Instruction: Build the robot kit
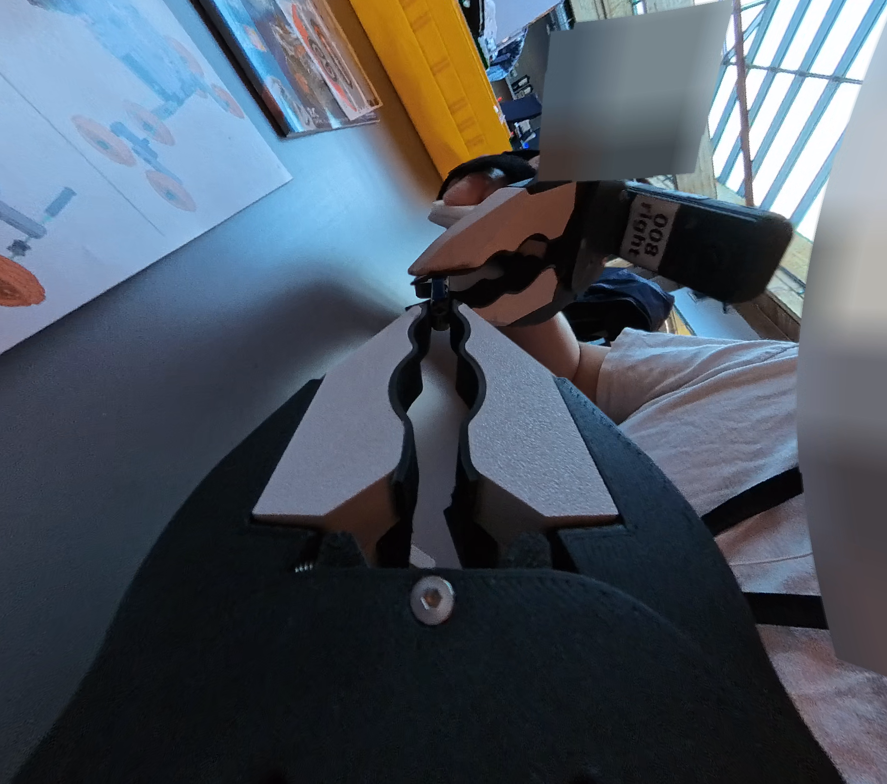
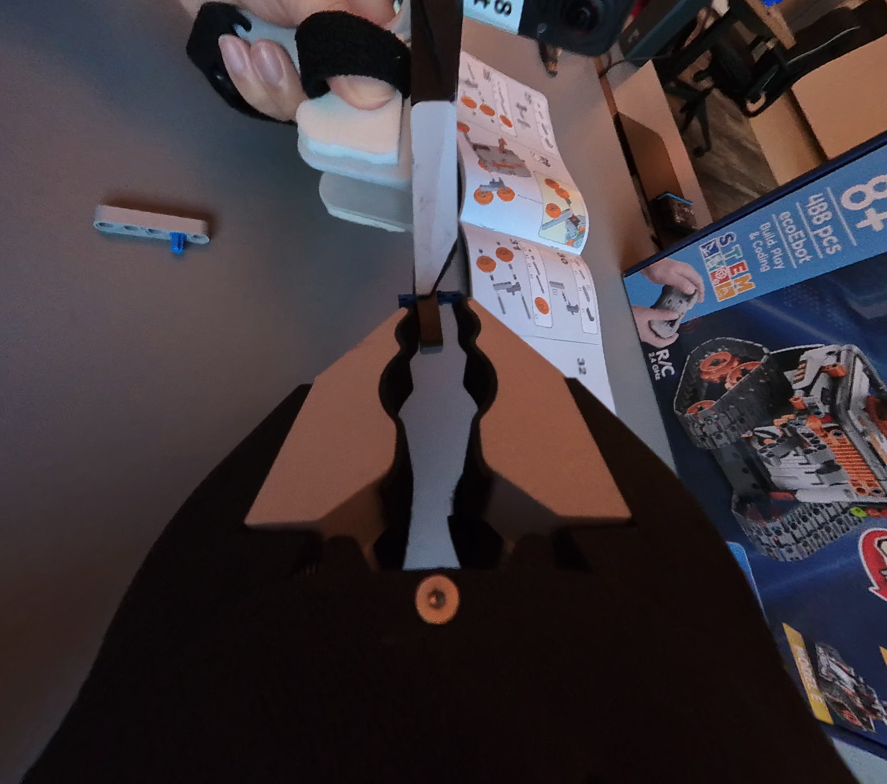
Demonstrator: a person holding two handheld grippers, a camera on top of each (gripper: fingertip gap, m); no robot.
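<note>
Apparently my left gripper (image 1: 439,317) pinches a small dark-blue pin (image 1: 439,305) at its tips while my right gripper (image 2: 434,314) clamps across it, so both jaws brace it above the grey table (image 2: 120,353), near the booklet (image 2: 528,233).

L gripper (image 1: 437,319) tips pinched on small dark pin (image 1: 439,305). R gripper (image 1: 434,281) meets it tip-to-tip from the right, also clamped on same pin, above grey bench (image 1: 201,329). Open instruction booklet (image 1: 110,98) near bench's far-left edge, boxed kit (image 1: 269,17) and yellow bin (image 1: 422,31) beyond.
</note>
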